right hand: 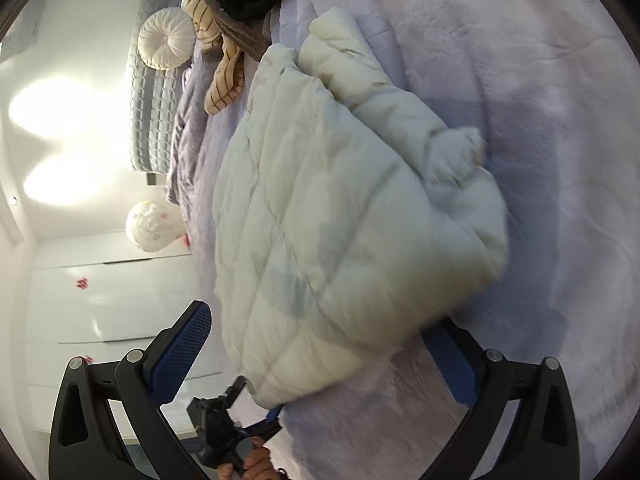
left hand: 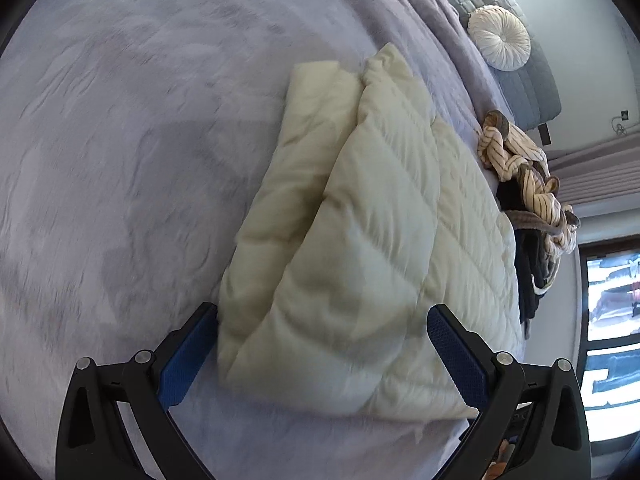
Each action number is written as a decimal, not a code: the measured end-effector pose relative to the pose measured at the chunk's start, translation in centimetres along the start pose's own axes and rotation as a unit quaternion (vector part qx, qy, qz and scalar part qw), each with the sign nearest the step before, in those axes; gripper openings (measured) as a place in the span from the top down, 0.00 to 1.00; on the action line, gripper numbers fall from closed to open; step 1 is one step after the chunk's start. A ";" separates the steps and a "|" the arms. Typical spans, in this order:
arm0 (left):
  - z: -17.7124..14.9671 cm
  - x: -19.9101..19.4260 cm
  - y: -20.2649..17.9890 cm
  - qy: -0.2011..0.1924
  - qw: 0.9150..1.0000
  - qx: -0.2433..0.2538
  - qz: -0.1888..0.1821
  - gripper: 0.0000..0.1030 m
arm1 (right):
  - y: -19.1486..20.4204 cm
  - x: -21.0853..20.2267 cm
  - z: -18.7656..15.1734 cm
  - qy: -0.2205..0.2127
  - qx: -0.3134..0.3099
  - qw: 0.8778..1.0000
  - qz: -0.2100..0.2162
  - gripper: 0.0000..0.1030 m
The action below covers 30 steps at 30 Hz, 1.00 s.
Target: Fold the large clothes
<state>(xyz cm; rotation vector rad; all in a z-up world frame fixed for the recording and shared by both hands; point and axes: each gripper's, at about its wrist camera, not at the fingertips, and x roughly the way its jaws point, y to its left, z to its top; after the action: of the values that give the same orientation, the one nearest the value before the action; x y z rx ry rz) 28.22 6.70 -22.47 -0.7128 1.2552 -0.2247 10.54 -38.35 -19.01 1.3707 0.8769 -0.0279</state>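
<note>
Both grippers, left (left hand: pixel 322 340) and right (right hand: pixel 320 344), hover with fingers spread wide over the folded cream quilted jacket (left hand: pixel 360 240) on the bed (left hand: pixel 120 160), whose puffy layers could spring open unpinned.

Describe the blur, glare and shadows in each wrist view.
Left wrist view: bedspread smeared by motion blur, window blown out, gripper shadows on the cream quilted jacket. Right wrist view: jacket's right edge blurred, bright glare patches on the wall, heavy fisheye bending.

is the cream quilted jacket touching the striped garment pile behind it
Cannot tell. In the left wrist view the cream quilted jacket reaches up to the striped garment and dark clothes, but neither view shows plain contact or a gap.
</note>
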 end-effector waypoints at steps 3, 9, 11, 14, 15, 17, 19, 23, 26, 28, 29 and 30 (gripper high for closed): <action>1.0 0.7 -0.3 -0.009 1.000 0.000 0.008 0.00 | -0.6 0.9 0.7 -0.003 0.019 1.000 0.016 0.00; 1.3 1.0 -1.5 -0.006 0.999 0.043 0.012 0.43 | -2.0 1.9 1.3 0.003 0.075 0.997 0.028 0.45; 1.5 0.8 -2.1 -0.001 0.999 0.055 -0.003 0.64 | -2.6 2.0 1.2 0.008 0.095 0.994 0.053 0.64; 1.6 0.0 -3.5 -0.004 0.996 0.084 -0.009 0.73 | -2.2 2.0 1.0 0.010 0.089 0.993 0.074 0.73; 1.6 -0.6 -3.8 -0.006 0.996 0.092 -0.014 0.73 | -1.9 1.9 0.9 0.010 0.088 0.993 0.084 0.73; 1.5 -1.6 -4.1 -0.007 0.995 0.098 -0.024 0.73 | -1.4 1.5 0.8 0.010 0.084 0.992 0.094 0.75; 1.1 -2.8 -4.2 -0.006 0.994 0.101 -0.036 0.73 | -0.8 1.1 0.5 0.010 0.076 0.992 0.101 0.75; -0.2 -5.0 -4.0 0.001 0.994 0.100 -0.050 0.73 | -0.6 -0.6 -0.4 0.012 0.071 0.992 0.108 0.76; -1.7 -6.6 -3.6 0.009 0.993 0.103 -0.056 0.73 | -0.6 -1.8 -1.3 0.014 0.072 0.991 0.109 0.76; -2.7 -7.6 -3.3 0.017 0.992 0.110 -0.057 0.73 | -0.7 -2.4 -2.2 0.017 0.077 0.991 0.111 0.76; -3.3 -8.1 -3.0 0.020 0.992 0.113 -0.057 0.73 | -0.9 -2.8 -2.9 0.019 0.079 0.990 0.111 0.76; -3.9 -8.7 -2.6 0.025 0.991 0.117 -0.057 0.73 | -1.3 -3.1 -3.4 0.020 0.080 0.990 0.111 0.76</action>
<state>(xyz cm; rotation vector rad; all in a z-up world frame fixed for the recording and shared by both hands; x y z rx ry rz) 22.41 7.81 -14.59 -0.5787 1.2135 -0.4785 6.01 -37.21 -18.16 1.6188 0.7638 0.1030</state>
